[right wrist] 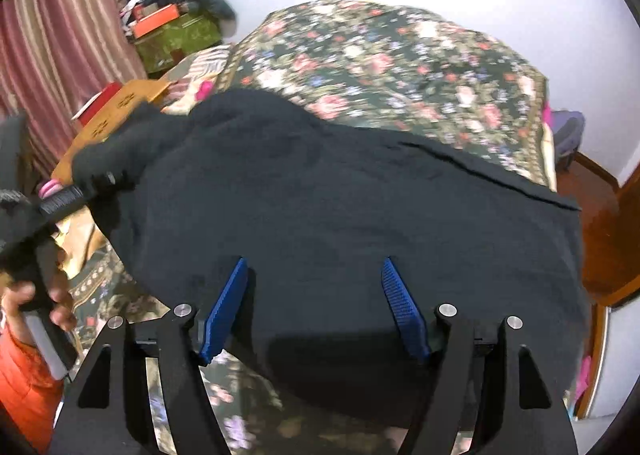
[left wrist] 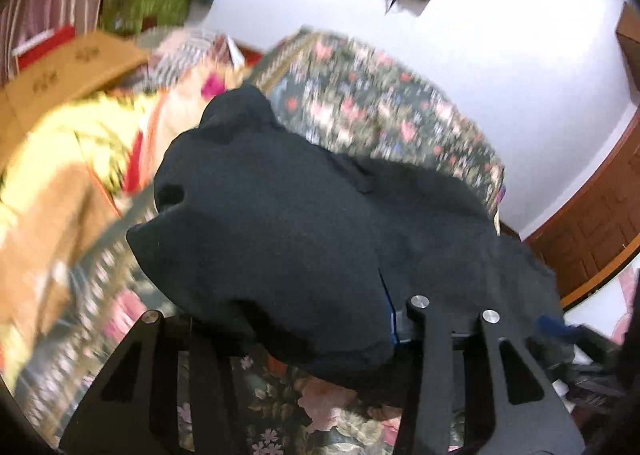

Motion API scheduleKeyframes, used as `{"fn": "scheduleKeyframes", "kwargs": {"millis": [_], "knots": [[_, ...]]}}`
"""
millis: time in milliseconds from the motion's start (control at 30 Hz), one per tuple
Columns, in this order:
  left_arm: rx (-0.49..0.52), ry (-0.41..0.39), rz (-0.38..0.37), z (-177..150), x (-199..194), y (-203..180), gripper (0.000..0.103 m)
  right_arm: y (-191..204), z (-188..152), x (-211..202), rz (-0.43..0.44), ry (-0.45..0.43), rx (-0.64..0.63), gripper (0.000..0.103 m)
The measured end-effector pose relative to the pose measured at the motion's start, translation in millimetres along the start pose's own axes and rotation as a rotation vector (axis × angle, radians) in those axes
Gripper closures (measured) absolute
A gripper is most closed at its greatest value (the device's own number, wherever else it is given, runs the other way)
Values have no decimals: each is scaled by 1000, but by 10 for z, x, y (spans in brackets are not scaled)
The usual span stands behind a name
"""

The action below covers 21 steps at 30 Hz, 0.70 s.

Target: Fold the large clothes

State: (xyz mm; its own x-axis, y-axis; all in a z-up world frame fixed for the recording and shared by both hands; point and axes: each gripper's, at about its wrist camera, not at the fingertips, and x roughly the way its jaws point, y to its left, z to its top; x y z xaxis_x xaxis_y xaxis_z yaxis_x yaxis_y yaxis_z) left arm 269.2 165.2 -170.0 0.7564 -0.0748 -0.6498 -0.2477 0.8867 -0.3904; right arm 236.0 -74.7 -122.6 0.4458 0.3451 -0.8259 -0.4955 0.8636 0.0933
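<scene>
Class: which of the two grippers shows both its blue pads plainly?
The right gripper: its blue pads stand apart over the black garment. The left gripper has its pads almost hidden under bunched cloth.

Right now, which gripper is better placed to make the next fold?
Left. The left gripper grips a lifted bunch of the black garment; the right gripper stands open above flat cloth.
</scene>
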Motion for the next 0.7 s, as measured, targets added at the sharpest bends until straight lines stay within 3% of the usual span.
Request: {"fn": "scheduleKeyframes", "kwargs": {"millis": [100,200,300,400,533,700], "knots": [[70,-94,43,155,-289,-130,59,224,0,147,24,15,-42,34],[154,-181,66,212,-626,-282,60,434,7,290,107,44,-77,34],[222,-211,64,259,-745,-463,63,566,32,395,184,85,-107,34],[271,-220,41,287,-728,-690,64,565,33,354,199,102,-113,36],[328,-208,-17,216,-706,-1015,65,192,-106,26,209,60,-15,37],[451,-171,-102,-58,-597,-1614,66,-543,-338,-507,88,-20,119,37]]}}
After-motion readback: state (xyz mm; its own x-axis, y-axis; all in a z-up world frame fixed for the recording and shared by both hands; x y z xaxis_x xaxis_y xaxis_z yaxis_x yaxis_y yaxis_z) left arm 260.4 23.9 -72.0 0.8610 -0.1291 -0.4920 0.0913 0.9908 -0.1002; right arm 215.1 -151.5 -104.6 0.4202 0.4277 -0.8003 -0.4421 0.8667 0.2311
